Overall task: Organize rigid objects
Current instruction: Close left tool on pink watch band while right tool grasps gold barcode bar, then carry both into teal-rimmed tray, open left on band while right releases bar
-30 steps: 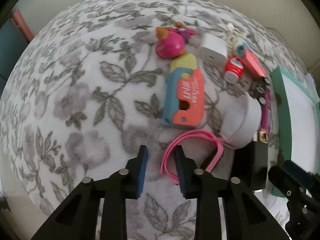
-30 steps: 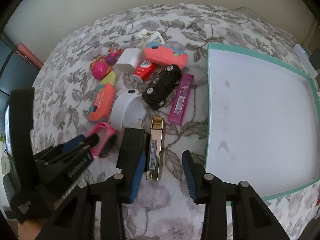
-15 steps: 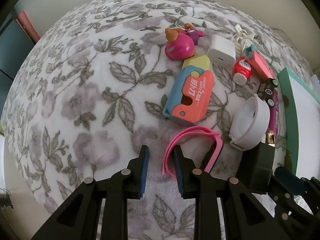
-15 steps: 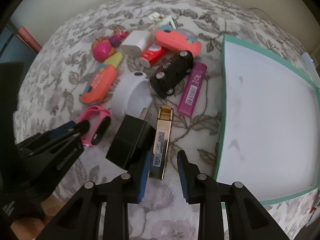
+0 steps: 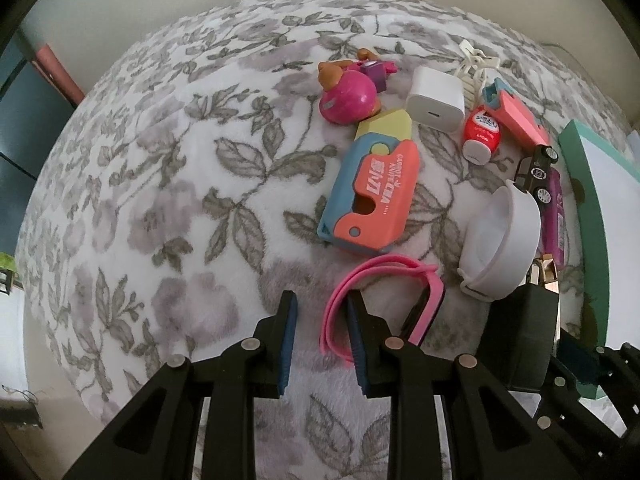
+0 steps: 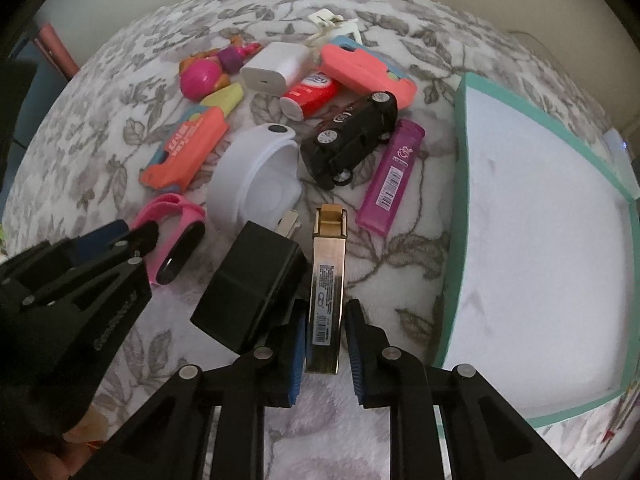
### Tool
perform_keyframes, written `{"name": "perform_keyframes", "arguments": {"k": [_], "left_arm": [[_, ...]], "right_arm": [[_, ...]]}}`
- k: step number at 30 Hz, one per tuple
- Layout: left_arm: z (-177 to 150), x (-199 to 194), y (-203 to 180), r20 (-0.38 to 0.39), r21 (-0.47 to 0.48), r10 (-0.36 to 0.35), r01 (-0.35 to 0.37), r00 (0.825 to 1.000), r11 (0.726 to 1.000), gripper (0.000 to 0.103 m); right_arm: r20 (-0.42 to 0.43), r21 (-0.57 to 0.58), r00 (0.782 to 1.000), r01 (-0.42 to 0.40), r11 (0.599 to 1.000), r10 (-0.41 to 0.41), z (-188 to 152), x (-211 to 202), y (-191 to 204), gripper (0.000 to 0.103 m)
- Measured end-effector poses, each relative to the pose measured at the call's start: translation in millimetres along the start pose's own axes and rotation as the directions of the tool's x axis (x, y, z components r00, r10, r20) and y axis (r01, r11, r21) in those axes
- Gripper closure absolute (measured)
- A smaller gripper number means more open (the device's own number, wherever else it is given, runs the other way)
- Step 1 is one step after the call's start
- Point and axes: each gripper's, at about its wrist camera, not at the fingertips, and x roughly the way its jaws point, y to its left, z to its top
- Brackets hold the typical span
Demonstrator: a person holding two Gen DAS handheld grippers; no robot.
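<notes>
Two hand-held grippers over floral clutter

Teal-rimmed white tray (image 6: pixel 460 184) empty at right. Gold lighter (image 6: pixel 326 280), barcode up, lies beside black charger (image 6: pixel 256 284); right hand-held gripper (image 6: pixel 325 350) closing around it. Left hand-held gripper (image 5: pixel 320 342) slightly apart, empty, one finger inside pink band (image 5: pixel 384 272).

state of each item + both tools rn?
right tool: closing around gold lighter, left pad touching, slight gap at the right pad
gold lighter: flat on blanket
left tool: part open, empty, one finger inside pink band
pink band: on its edge, on blanket
black charger: prongs out, against lighter
toy car: on its side
teal tray: empty
white case: open
</notes>
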Motion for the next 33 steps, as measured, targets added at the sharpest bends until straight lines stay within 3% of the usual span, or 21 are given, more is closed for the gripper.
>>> {"name": "perform_keyframes", "arguments": {"k": [4, 6, 8, 14, 24, 30, 33], "left_arm": [[0, -1, -7, 0.008, 0.016, 0.021, -0.021, 1.0, 1.0, 0.078], [0, -2, -11, 0.003, 0.022, -0.001, 0.001, 1.0, 1.0, 0.09], [-1, -3, -14, -0.009, 0.026, -0.014, 0.014, 1.0, 1.0, 0.093], [-2, -10, -14, -0.037, -0.015, -0.063, 0.062, 0.997, 0.998, 0.096], [6, -31, -8, -0.023, -0.053, -0.076, 0.075, 0.997, 0.996, 0.096], [9, -56, 4, 0.002, -0.077, -0.092, 0.092, 0.996, 0.993, 0.096], [20, -72, 14, 0.037, -0.101, -0.12, 0.124, 0.992, 0.987, 0.097]], "right_arm": [[0.01, -0.005, 1.0, 0.005, 1.0, -0.005, -3, -1, 4, 0.087], [0.014, -0.011, 1.0, 0.004, 1.0, -0.004, -6, -3, 6, 0.087], [0.016, -0.006, 1.0, -0.013, 1.0, 0.013, -7, -5, 3, 0.087], [0.039, 0.045, 0.996, -0.077, 0.996, 0.076, -6, -14, -7, 0.087], [0.074, 0.082, 0.988, -0.143, 0.986, 0.137, -6, -20, -19, 0.087], [0.135, 0.114, 0.977, -0.179, 0.977, 0.164, -6, -42, -29, 0.087], [0.219, 0.14, 0.966, -0.174, 0.975, 0.141, -8, -68, -40, 0.087]]}}
